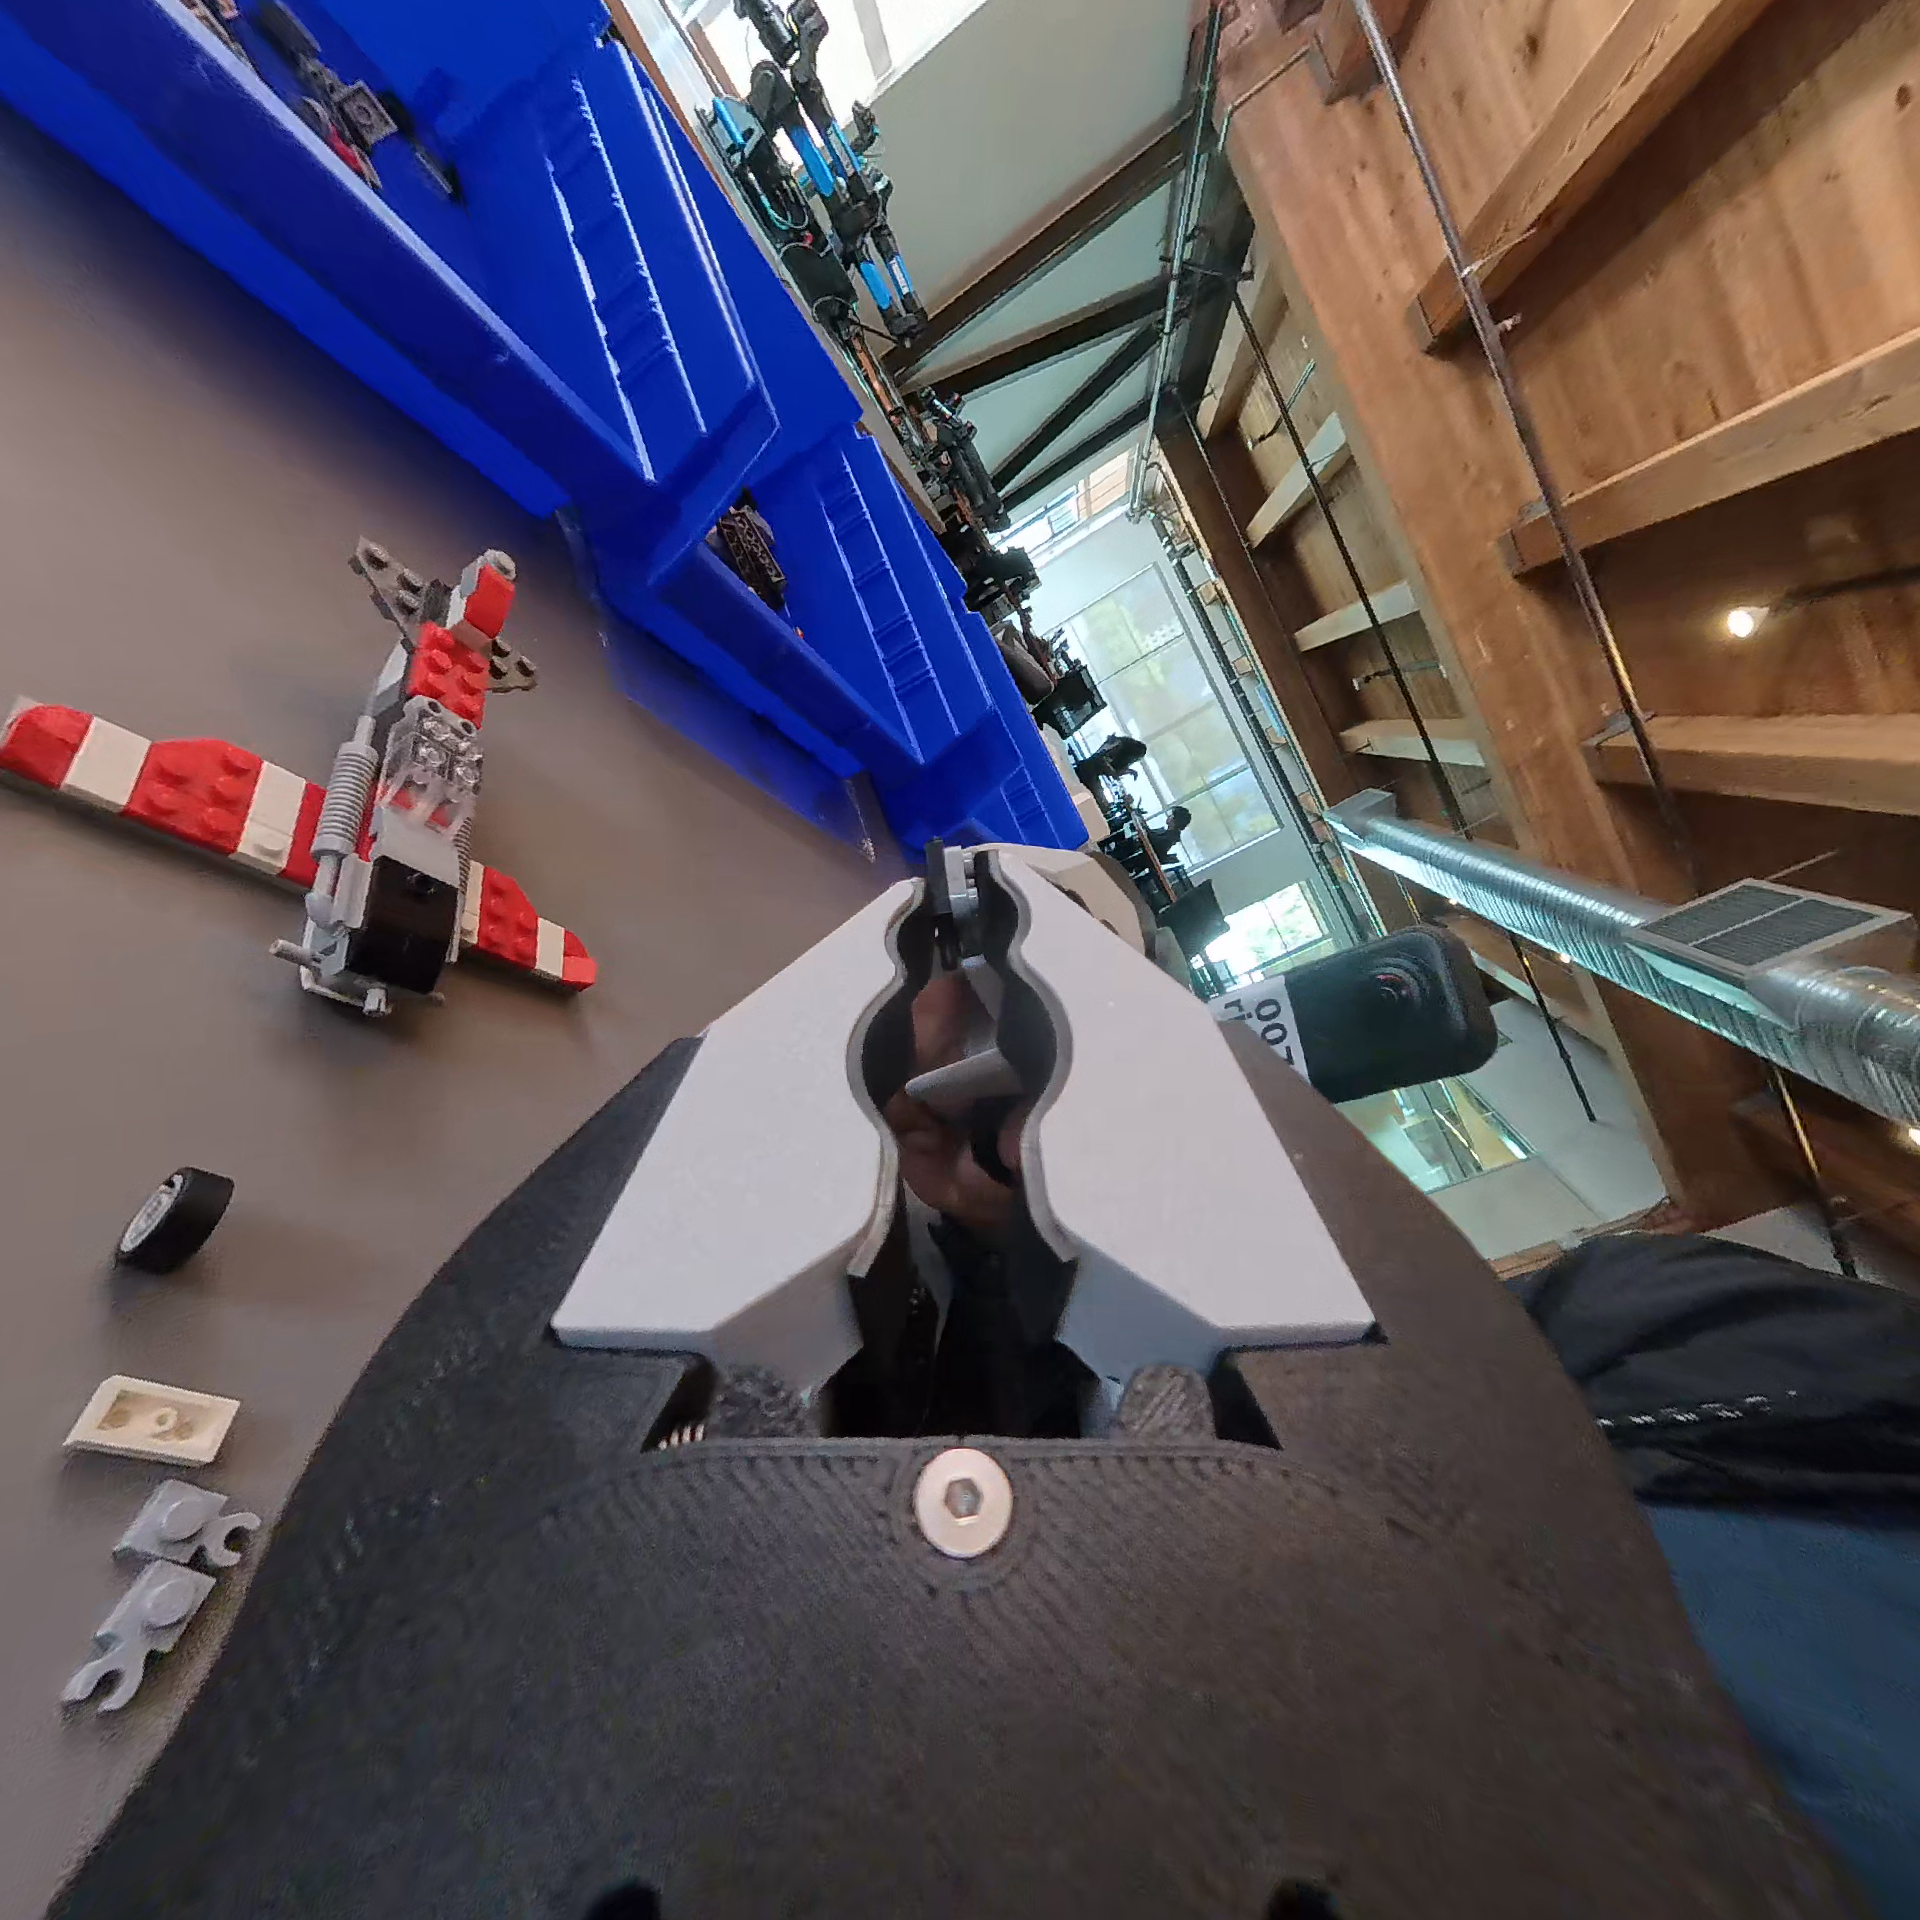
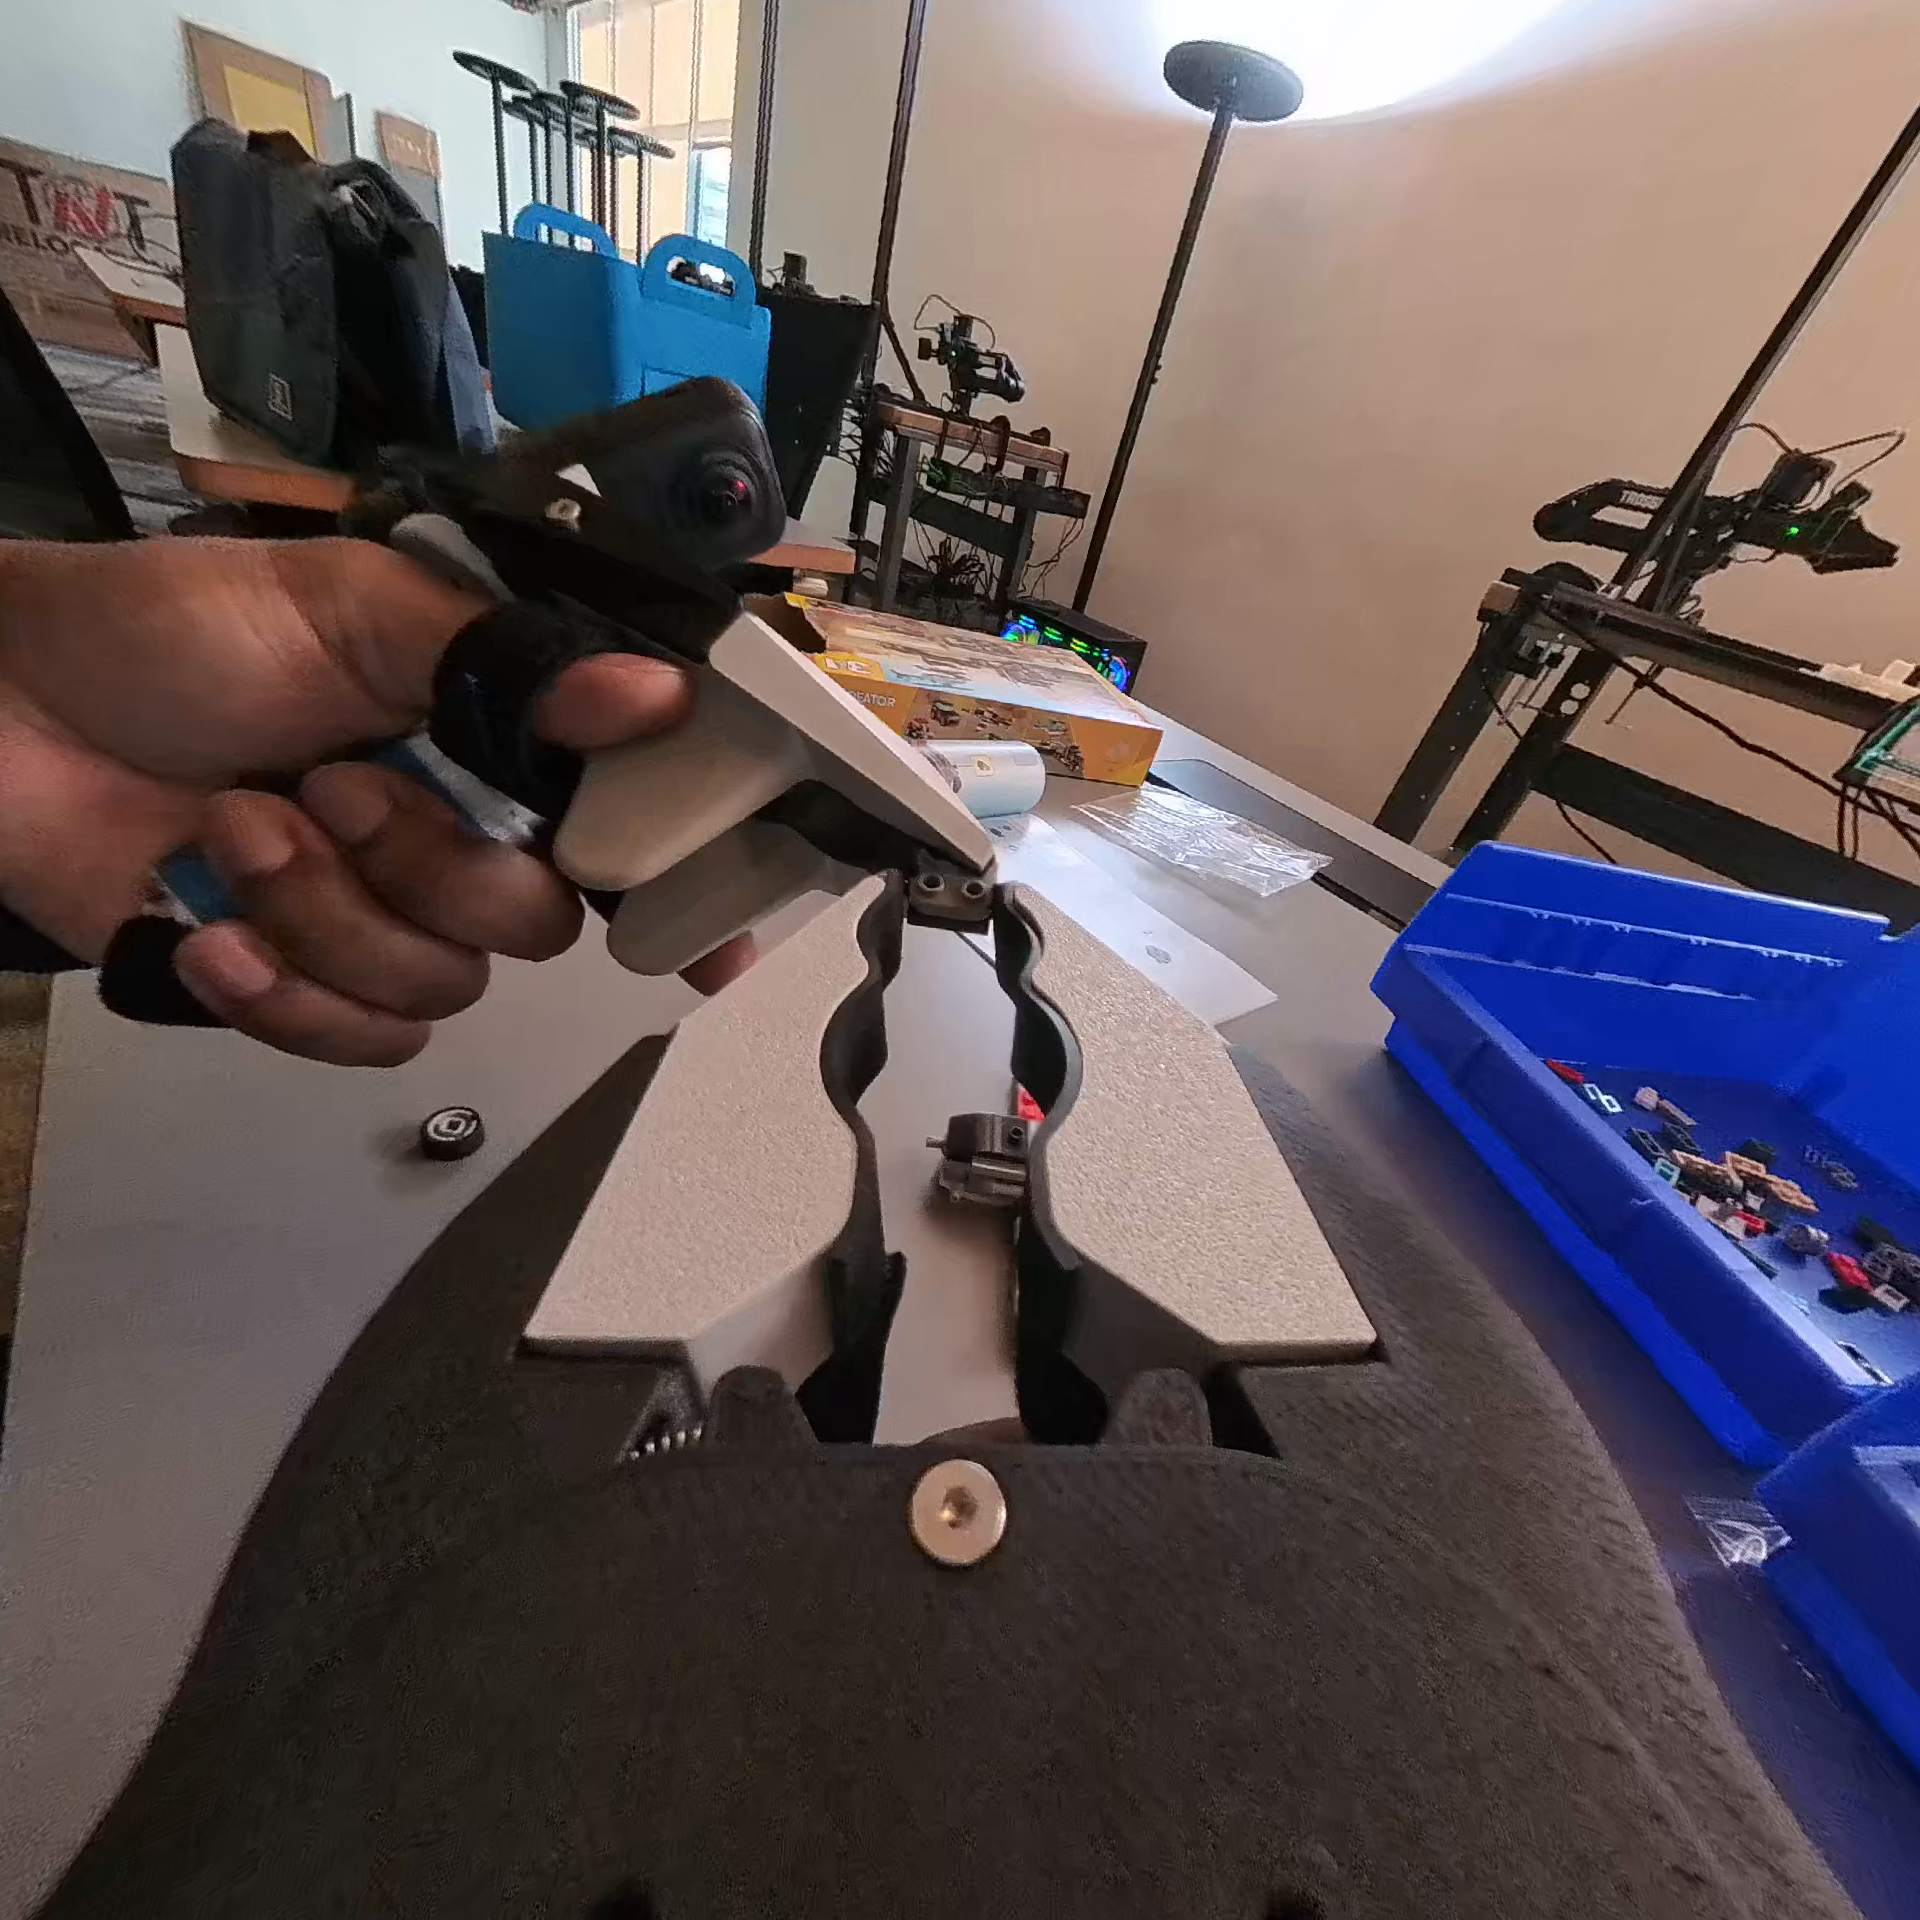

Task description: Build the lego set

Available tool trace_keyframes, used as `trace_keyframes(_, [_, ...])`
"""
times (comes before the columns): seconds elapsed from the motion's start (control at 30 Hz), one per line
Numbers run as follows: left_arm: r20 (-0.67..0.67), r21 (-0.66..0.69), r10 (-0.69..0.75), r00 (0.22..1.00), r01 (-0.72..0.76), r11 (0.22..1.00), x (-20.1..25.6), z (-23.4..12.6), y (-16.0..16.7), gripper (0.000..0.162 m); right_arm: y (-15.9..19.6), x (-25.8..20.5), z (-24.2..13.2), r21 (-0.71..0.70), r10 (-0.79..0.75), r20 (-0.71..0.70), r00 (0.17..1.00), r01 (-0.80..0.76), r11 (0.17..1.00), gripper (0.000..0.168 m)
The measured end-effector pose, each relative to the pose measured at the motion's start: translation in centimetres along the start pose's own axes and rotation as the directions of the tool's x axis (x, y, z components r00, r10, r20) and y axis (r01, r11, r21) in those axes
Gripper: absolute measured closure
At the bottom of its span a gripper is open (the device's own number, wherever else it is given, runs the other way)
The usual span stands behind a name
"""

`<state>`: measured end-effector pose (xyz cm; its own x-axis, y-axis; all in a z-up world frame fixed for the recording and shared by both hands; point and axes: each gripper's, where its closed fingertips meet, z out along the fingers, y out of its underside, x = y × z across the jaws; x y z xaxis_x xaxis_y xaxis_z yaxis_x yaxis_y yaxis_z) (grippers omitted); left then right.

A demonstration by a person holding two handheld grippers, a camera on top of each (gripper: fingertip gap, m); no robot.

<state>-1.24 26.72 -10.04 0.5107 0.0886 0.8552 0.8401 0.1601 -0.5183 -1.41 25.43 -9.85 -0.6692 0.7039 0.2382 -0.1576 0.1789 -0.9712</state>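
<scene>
- Lego plane (red-and-white wings) lies on the grey table, near the blue bins.
- Left gripper pinches a small dark grey piece.
- Right gripper is parted narrowly, its tips flanking that piece.

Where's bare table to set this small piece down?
Bare table lies between the blue bins and the plane model, and again between the plane and the loose wheel. It is crowded below the wheel, where the white plate and grey clips lie.
</scene>
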Motion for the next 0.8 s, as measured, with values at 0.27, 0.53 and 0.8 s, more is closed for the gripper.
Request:
trace_keyframes(0.27, [0.02,-0.007,0.011,1.0,-0.011,1.0,-0.15,0.04,0.13,0.152,0.3,0.03,0.07,-0.059,-0.116,-0.027,0.993,0.114,0.992,0.152])
trace_keyframes(0.53, [0.069,-0.05,0.233,0.97,-0.23,0.972,0.07,0.11,0.3,0.151,-0.04,0.07,-0.21,-0.022,0.056,0.035,0.998,-0.056,0.998,0.153])
trace_keyframes(0.8, [0.091,-0.083,0.385,0.919,-0.378,0.922,0.19,-0.11,0.34,0.151,-0.39,-0.11,-0.32,0.008,0.248,0.125,0.961,-0.251,0.968,0.153])
